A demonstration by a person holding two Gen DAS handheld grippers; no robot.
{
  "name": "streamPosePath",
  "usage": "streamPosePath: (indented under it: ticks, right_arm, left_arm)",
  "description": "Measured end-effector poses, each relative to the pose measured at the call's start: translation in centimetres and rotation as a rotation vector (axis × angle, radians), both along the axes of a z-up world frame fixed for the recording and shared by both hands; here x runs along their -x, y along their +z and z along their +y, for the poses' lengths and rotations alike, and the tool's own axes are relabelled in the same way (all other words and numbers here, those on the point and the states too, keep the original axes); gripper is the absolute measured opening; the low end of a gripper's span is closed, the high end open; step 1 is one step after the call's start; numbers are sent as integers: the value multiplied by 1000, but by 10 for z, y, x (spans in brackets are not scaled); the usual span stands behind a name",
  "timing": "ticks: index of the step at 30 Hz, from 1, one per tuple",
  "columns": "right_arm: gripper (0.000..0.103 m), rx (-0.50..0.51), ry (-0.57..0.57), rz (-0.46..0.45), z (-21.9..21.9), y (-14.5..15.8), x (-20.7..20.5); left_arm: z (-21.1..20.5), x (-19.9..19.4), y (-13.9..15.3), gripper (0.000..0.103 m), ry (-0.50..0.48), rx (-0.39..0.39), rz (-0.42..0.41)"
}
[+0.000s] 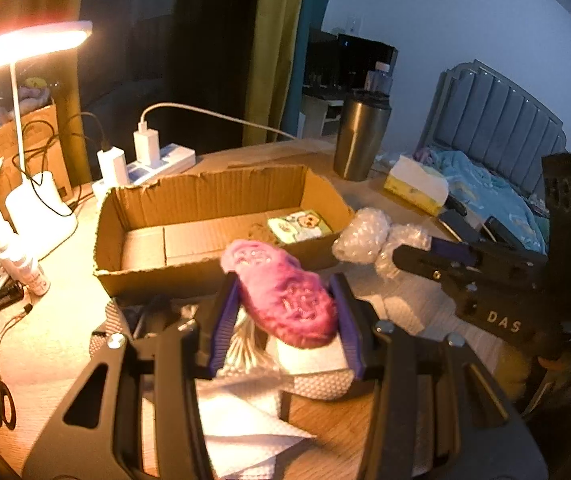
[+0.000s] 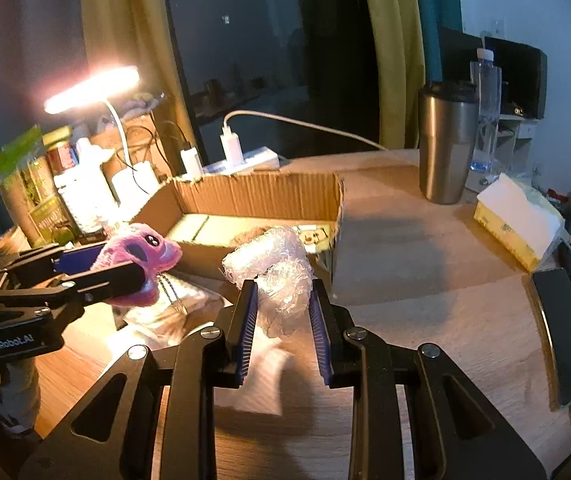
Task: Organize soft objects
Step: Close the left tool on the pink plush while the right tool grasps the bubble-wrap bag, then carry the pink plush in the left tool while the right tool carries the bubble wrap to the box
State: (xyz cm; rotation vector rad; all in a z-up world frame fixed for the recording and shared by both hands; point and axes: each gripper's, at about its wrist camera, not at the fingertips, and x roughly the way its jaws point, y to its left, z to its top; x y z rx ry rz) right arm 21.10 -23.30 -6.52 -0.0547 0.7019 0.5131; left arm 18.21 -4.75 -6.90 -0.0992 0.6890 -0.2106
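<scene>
Left gripper (image 1: 285, 308) is clamped on a pink plush (image 1: 281, 292), its blue pads pressing the fur from both sides, with the toy lifted clear of the tissues (image 1: 245, 420) beneath it and the open box (image 1: 205, 192) straight ahead. To do this step well, I judge the plush should travel forward over the near wall with room to spare, then go down into the bare left half of the box floor, away from the small printed pack (image 1: 299, 226) at its right end, before the jaws part. Right gripper (image 2: 281, 300), just right of the left one, is closed on a wad of bubble wrap (image 2: 273, 268), which is also off the table and near the box's right corner. That wad looks springy and may slip, so a firm hold and a short, level carry into the box seem wise, one hand at a time to avoid the tools colliding.
</scene>
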Motion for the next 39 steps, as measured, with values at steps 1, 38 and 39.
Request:
streamPosePath:
  ticks: [1, 38, 39]
  right_arm:
    - [28, -4, 1, -6, 0, 3, 1]
    - [28, 30, 49, -127, 36, 50, -13]
    - [28, 30, 47, -129, 36, 51, -15]
  left_arm:
    - [0, 2, 2, 46, 0, 0, -5]
    - [43, -1, 54, 47, 62, -25, -183]
    - [43, -4, 55, 47, 62, -26, -186]
